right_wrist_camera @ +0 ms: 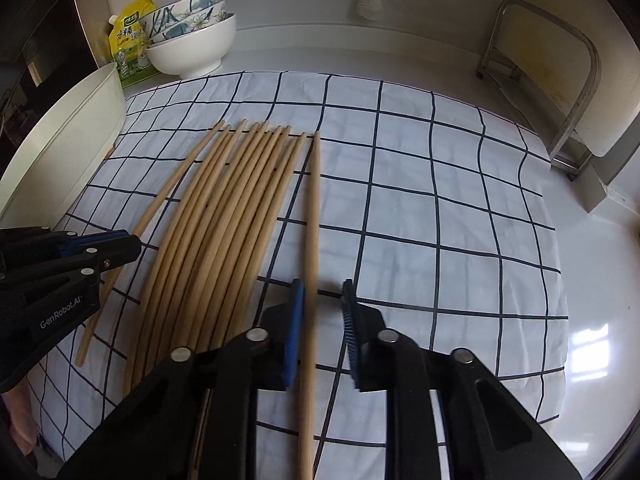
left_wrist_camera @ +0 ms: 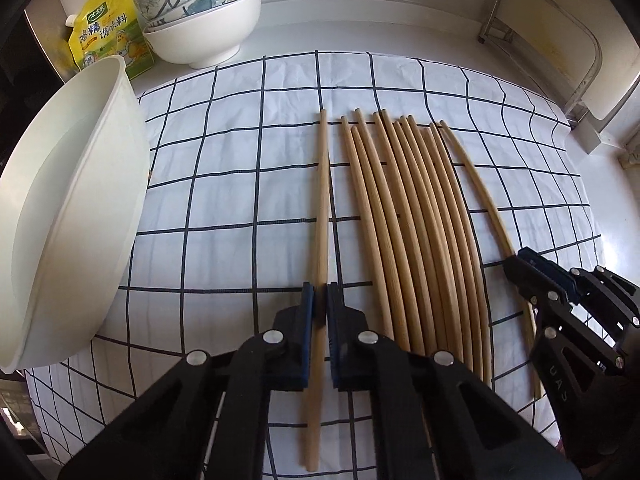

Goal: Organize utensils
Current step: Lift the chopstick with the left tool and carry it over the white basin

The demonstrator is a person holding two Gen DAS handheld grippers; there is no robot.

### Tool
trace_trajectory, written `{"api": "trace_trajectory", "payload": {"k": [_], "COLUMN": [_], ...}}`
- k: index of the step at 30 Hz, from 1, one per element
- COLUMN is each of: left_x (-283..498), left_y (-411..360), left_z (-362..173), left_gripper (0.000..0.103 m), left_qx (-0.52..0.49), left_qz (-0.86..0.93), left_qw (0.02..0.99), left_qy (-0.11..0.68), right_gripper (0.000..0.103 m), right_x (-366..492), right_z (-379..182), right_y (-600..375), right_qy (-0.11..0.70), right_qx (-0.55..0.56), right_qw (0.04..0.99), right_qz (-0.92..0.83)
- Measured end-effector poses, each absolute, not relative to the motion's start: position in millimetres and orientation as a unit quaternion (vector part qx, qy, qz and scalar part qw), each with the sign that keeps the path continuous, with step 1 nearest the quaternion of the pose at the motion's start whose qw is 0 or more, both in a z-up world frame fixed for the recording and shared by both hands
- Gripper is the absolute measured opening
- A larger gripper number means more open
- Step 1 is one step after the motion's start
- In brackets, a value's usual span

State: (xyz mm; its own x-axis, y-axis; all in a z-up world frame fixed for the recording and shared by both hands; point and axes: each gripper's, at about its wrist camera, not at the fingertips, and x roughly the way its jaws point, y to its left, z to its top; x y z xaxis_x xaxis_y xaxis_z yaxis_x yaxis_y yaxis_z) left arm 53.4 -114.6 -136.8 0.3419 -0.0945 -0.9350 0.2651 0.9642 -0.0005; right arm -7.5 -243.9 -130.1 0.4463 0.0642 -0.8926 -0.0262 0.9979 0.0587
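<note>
At the bottom of the left wrist view, the left claw (left_wrist_camera: pixel 323 292) was squeezed shut on one wooden stick (left_wrist_camera: pixel 322 200), with its blue pads pressed on both sides. Part of that stick's near end was hidden behind the claw's black arms. At the bottom of the right wrist view, the right claw (right_wrist_camera: pixel 322 292) had its blue pads apart. The last stick (right_wrist_camera: pixel 314 220) lay in the gap, close to the left pad. The right pad looked blurry, so I could not tell if anything touched. That stick's near end ran off the bottom edge. Between the two single sticks lay the bunch of sticks (left_wrist_camera: pixel 404 220), side by side on the checked cloth (left_wrist_camera: pixel 224 184), with their near ends covered by the claws. In the middle left, a big white tub (left_wrist_camera: pixel 80 200) was cut off by the picture's edge. In the upper left, a yellow packet (left_wrist_camera: pixel 106 28) was partly hidden behind the tub, beside a stack of bowls (left_wrist_camera: pixel 208 28). In the upper right, a metal rack (left_wrist_camera: pixel 560 52) was cut off too.
</note>
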Motion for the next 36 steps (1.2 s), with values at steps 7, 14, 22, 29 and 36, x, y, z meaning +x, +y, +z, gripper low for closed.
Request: {"api": "trace_trajectory", "payload": {"k": [7, 14, 22, 29, 36], "left_x": [47.1, 43.8, 58.3, 90.2, 115.4], "left_y": [-104.2, -79.1, -6.1, 93.2, 145.0], "left_z": [-123.3, -83.7, -30.2, -23.9, -39.2], "left_gripper": [0.007, 0.007, 0.007, 0.007, 0.007], "left_qx": [0.050, 0.039, 0.019, 0.008, 0.008], "left_qz": [-0.130, -0.144, -0.113, -0.050, -0.035], "left_qw": [0.807, 0.818, 0.853, 0.862, 0.857], "left_qy": [0.574, 0.555, 0.509, 0.505, 0.514], "right_gripper": [0.006, 0.007, 0.006, 0.006, 0.006], "right_x": [-11.5, -11.3, 17.7, 67.2, 111.5], "right_z": [-123.5, -82.4, -27.0, -11.1, -20.5], "right_y": [-256.4, -244.9, -176.7, -74.8, 4.3], "right_qy": [0.530, 0.506, 0.467, 0.457, 0.480], "right_qx": [0.074, 0.097, 0.112, 0.099, 0.093], "right_qw": [0.845, 0.856, 0.874, 0.873, 0.854], "right_qz": [0.028, 0.028, 0.077, 0.140, 0.176]}}
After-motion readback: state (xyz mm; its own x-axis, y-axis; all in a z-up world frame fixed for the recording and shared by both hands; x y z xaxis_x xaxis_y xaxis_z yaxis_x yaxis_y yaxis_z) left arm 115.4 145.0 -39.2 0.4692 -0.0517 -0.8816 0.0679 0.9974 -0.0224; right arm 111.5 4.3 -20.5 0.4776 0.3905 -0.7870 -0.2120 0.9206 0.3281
